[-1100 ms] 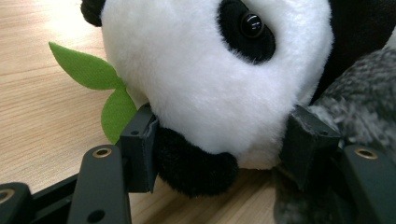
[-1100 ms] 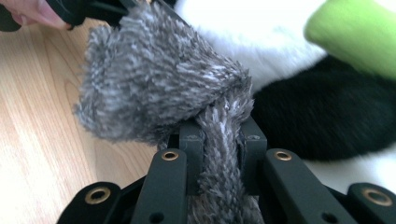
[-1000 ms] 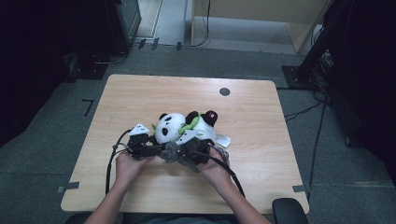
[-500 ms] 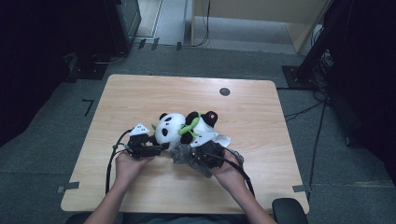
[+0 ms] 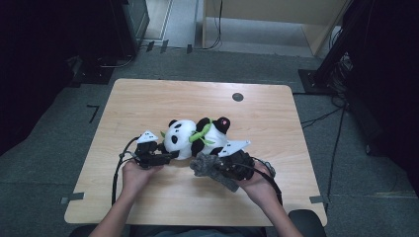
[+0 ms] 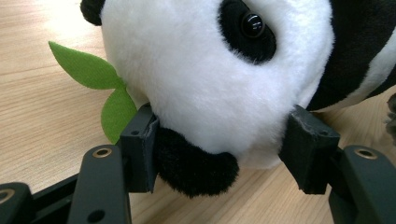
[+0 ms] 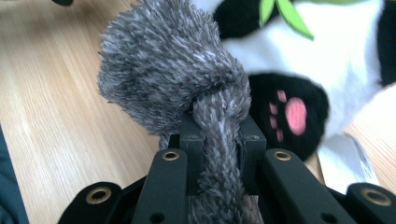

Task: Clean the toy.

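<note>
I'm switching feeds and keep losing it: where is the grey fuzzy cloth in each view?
High view: grey cloth at lower centre, just below the panda, in the right tongs.
Left gripper view: a dark sliver at the right edge that may be it; cannot tell.
Right gripper view: centre, pinched between the jaws.
Shared landmark: the panda.

Left gripper view: panda (image 6: pixel 219 79) was cut off at 12 and 3 o'clock; its far ear (image 6: pixel 91 10) was clipped at the top edge. Right gripper view: grey sock (image 7: pixel 187 88) hid the right gripper (image 7: pixel 219 135) pads and ran off at 6 o'clock. High view: white tag (image 5: pixel 236 146) too small to read.
</note>
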`<state>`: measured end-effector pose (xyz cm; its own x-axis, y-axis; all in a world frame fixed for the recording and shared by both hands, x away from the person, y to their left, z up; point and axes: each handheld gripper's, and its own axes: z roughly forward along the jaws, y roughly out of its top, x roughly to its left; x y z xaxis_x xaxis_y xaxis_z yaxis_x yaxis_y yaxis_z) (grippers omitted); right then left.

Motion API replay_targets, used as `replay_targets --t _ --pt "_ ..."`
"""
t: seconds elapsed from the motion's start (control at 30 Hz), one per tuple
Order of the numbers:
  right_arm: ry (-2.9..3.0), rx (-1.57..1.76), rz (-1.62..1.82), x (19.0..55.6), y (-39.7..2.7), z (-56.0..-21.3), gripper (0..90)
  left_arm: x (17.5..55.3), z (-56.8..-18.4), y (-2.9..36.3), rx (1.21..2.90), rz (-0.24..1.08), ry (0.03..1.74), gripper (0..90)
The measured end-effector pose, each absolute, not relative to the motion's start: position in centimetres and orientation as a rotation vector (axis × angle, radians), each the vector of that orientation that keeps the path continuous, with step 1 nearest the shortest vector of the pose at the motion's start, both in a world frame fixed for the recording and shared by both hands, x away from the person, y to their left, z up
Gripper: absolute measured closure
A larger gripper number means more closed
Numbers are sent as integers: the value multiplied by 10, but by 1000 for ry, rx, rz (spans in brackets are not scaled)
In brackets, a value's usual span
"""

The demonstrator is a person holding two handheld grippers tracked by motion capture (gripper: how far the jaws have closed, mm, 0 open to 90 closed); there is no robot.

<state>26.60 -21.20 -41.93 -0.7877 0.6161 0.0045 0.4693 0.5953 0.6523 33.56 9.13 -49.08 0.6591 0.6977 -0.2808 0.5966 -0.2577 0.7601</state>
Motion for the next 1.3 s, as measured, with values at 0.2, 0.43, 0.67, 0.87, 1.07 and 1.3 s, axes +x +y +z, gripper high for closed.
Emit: replay_targets --t 0.2,0.43,0.67,0.87,1.07,1.3 --pt "2590 937 955 263 -229 -420 780 336 -491 91 1954 139 1012 372" --pt "2598 961 948 265 -240 -422 776 336 -491 91 1958 140 1009 376" --pt "2598 981 907 271 -250 -428 768 336 -491 91 1956 135 1011 377" --pt "2559 1029 934 280 -261 -430 769 337 -490 91 1961 134 1015 378" --pt "2507 1068 972 287 -270 -430 770 339 -489 92 1964 129 1018 381" --pt "2413 1081 986 291 -284 -427 769 340 -487 92 2003 146 1001 385"
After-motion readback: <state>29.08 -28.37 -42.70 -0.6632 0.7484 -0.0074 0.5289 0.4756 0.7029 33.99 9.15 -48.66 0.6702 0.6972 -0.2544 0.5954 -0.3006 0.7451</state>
